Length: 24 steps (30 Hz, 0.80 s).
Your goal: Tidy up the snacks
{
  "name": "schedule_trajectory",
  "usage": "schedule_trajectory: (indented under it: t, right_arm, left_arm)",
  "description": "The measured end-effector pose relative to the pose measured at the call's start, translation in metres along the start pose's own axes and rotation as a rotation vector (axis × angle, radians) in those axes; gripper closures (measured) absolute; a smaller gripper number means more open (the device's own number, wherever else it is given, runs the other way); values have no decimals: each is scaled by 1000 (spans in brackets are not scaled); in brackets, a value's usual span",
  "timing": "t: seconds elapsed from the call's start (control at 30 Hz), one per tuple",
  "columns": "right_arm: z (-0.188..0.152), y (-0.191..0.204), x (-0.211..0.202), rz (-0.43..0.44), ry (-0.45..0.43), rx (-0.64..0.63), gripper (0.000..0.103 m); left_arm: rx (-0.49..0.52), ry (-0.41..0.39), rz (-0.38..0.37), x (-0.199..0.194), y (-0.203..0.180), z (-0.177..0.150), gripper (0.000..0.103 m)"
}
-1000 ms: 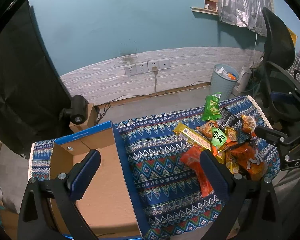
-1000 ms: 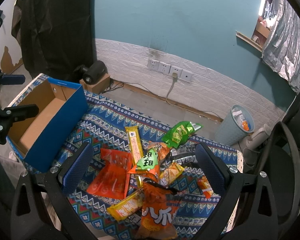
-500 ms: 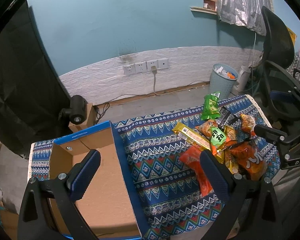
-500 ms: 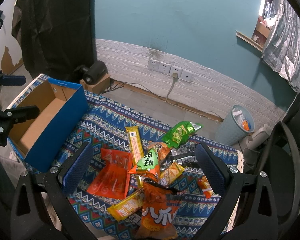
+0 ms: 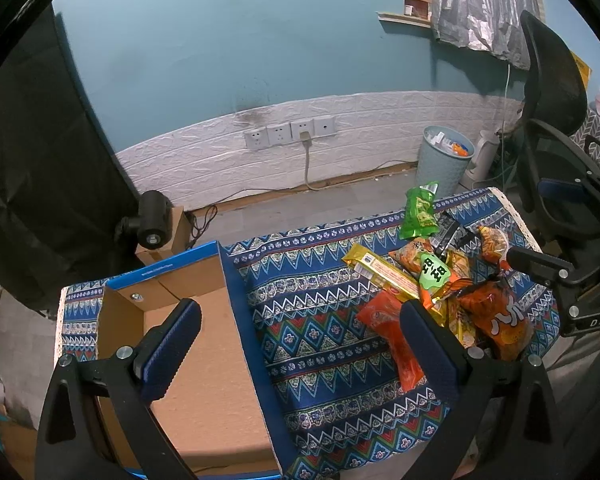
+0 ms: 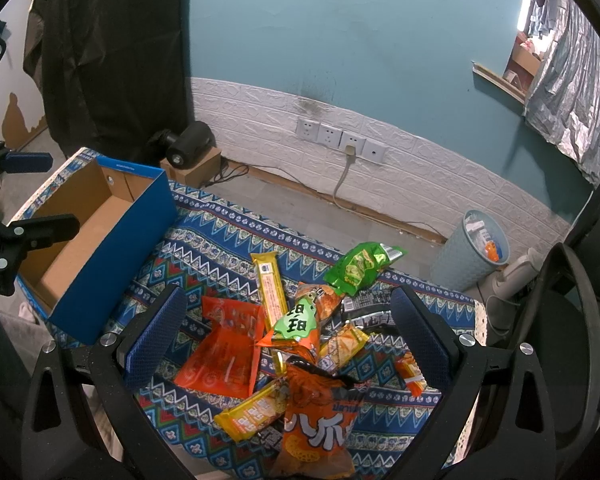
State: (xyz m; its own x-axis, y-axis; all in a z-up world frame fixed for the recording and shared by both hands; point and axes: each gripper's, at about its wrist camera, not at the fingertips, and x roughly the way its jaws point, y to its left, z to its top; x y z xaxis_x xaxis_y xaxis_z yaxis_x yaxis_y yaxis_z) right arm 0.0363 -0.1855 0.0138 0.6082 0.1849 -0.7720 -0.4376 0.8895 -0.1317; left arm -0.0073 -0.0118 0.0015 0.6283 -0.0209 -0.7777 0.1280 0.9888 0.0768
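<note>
A pile of snack packets lies on the patterned cloth: a flat orange-red packet (image 6: pixel 224 350), a long yellow bar (image 6: pixel 271 286), a green-labelled orange bag (image 6: pixel 296 326), a green bag (image 6: pixel 358 266) and a big orange chip bag (image 6: pixel 320 428). An open blue cardboard box (image 6: pixel 112 236) stands empty at the left. My right gripper (image 6: pixel 288 336) is open and empty, above the pile. My left gripper (image 5: pixel 300 348) is open and empty, straddling the box's right wall (image 5: pixel 244 320); the pile (image 5: pixel 440 288) lies to its right.
The cloth-covered table (image 5: pixel 320 280) ends near a bare floor and wall with sockets (image 5: pixel 290 134). A grey waste bin (image 6: pixel 474 248) and a black office chair (image 5: pixel 556 128) stand at the right. A black device on a small carton (image 6: pixel 188 146) sits behind the box.
Almost nothing has changed; both grippers stay open and hover, with only a slight drift of the left view.
</note>
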Motion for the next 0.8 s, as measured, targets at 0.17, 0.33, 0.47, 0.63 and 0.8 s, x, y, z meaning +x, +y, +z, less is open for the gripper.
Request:
schedule_trajectory:
  t: [0.17,0.33,0.47,0.63,0.8]
  right_arm:
    - [0,0,0,0,-1,2,3]
    - [0,0,0,0,0,0,3]
    - [0,0,0,0,0,0,3]
    - [1,0,0,-1,1,0,3]
    - [1,0,0,-1,1,-1,3]
  left_arm:
    - [-1,1,0,0,-1,0,2]
    - [0,1,-1,0,-1,0,2]
    - [0,0,-2,0,-1,0,2]
    - [1,2,-4,0,-2,-1,2]
    - [2,4,-7,1,-3,-2,2]
